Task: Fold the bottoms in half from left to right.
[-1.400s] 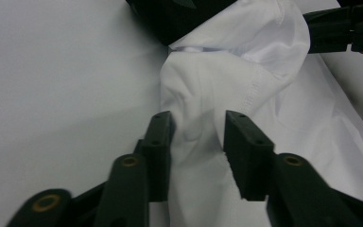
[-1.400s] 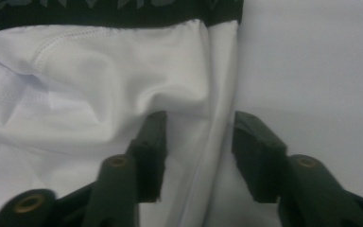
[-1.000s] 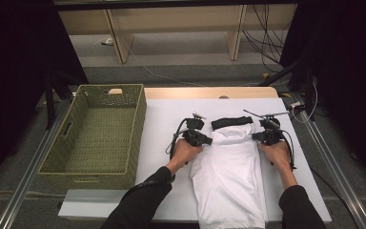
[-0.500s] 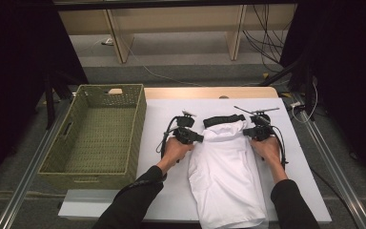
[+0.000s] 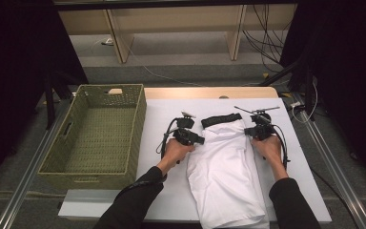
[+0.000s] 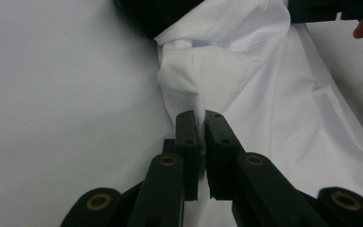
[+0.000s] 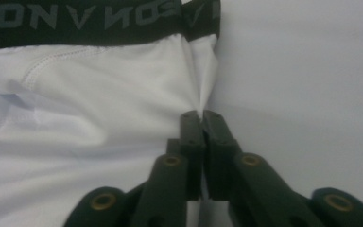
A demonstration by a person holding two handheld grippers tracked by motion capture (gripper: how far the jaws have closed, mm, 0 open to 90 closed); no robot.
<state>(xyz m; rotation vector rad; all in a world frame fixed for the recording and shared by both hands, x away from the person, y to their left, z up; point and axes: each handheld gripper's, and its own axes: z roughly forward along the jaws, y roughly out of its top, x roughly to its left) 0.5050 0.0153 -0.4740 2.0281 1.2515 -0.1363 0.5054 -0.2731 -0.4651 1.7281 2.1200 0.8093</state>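
Note:
A white garment [image 5: 226,167] with a black lettered waistband [image 5: 221,119] lies lengthwise on the white table [image 5: 157,114], waistband at the far end. My left gripper [image 5: 199,140] is shut on the garment's left edge just below the waistband; in the left gripper view the white cloth [image 6: 208,75] is pinched between the jaws at my left gripper [image 6: 202,117]. My right gripper [image 5: 248,131] is shut on the right edge, and the right gripper view shows the white fabric [image 7: 99,94] and the waistband [image 7: 94,21] above my right gripper [image 7: 201,115].
A woven green basket [image 5: 76,138] with nothing in it stands at the table's left. Cables trail from both grippers. Wooden shelf legs [image 5: 116,38] and floor cables lie beyond the far edge. Metal rails run along both sides of the table.
Both grippers, holding the garment's edges, have moved away from me toward the far edge, dragging the white garment up the table. The waistband now lies farther away.

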